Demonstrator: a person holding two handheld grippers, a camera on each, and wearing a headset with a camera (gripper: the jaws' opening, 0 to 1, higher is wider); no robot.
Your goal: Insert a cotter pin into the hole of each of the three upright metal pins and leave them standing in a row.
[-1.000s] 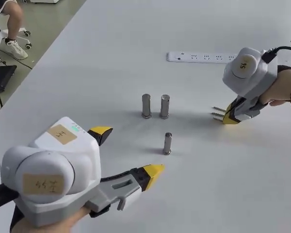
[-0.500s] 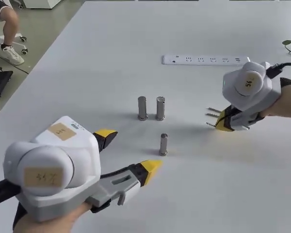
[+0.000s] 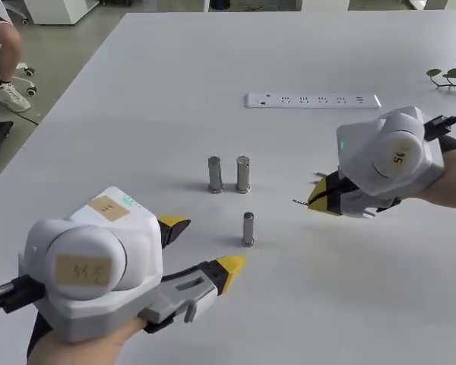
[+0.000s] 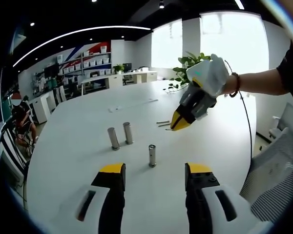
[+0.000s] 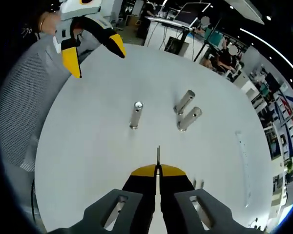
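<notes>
First cotter pin is the step in hand; none of the three holes looks filled yet. Right gripper (image 5: 158, 169) is pinched on a cotter pin (image 5: 158, 154), tip forward and aimed at the front metal pin (image 5: 136, 114), well apart from it. The rear two metal pins (image 3: 215, 174) stand upright side by side. Left gripper (image 4: 155, 169) is spread and empty, on the near side of the front pin. Spare cotter pins (image 4: 162, 123) seem to lie on the table (image 3: 137, 114), but they're too small to be sure. Next I'd steady the front pin with the left gripper, line the tip up with the cross hole, and push through. Can't read the hole orientation.
</notes>
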